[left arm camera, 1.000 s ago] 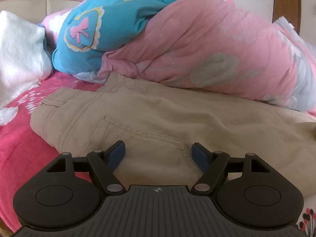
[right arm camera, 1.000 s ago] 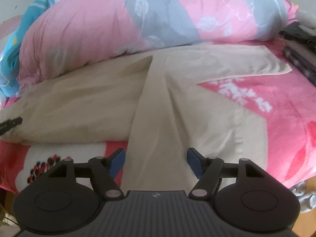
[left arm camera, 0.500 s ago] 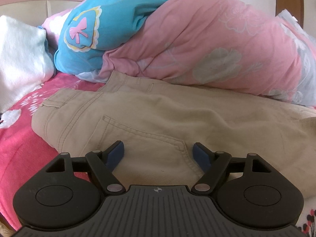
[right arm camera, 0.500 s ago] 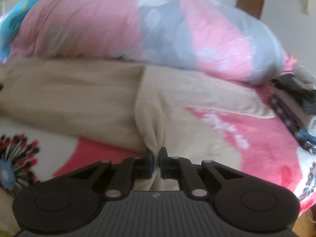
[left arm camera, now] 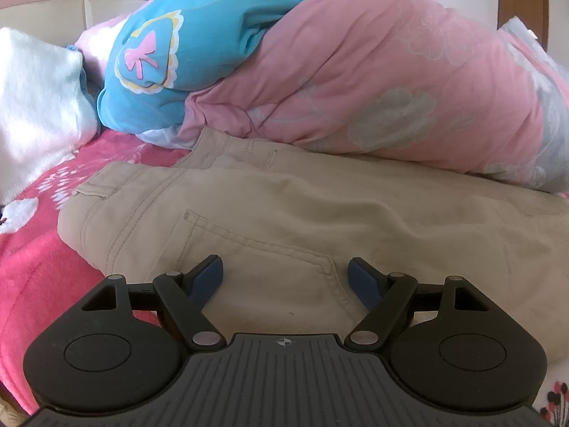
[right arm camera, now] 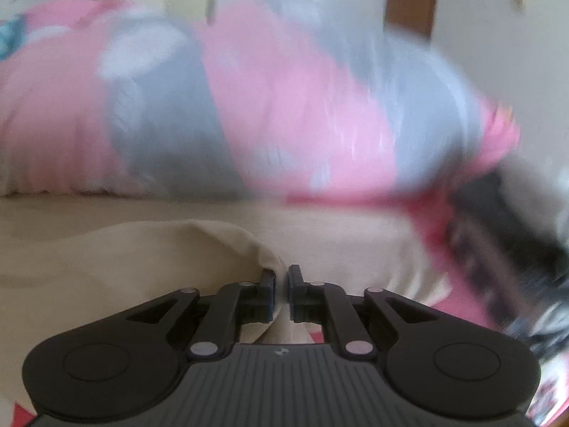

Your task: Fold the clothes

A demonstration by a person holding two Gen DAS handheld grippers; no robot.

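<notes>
Beige trousers point(left arm camera: 284, 213) lie spread across a pink bed, waistband at the left and a back pocket facing up. My left gripper point(left arm camera: 285, 277) hovers open just over that pocket, its blue pads apart with nothing between them. In the blurred right wrist view, my right gripper point(right arm camera: 281, 286) is shut on a pinched fold of a beige trouser leg point(right arm camera: 242, 238), which bunches upward from the jaws. More of the beige cloth point(right arm camera: 89, 256) stretches to the left.
A heaped pink and grey duvet point(left arm camera: 391, 82) and a blue cushion point(left arm camera: 185, 42) crowd the far side of the trousers. White fluffy bedding point(left arm camera: 35, 99) sits at the left. Dark folded items point(right arm camera: 505, 235) lie at the right. A pink bedsheet point(left arm camera: 32, 259) covers the bed.
My right gripper went from open over the trouser leg to shut on it, then lifted and swung with the cloth, blurring its view. The left gripper stayed open over the pocket, edging slightly.
</notes>
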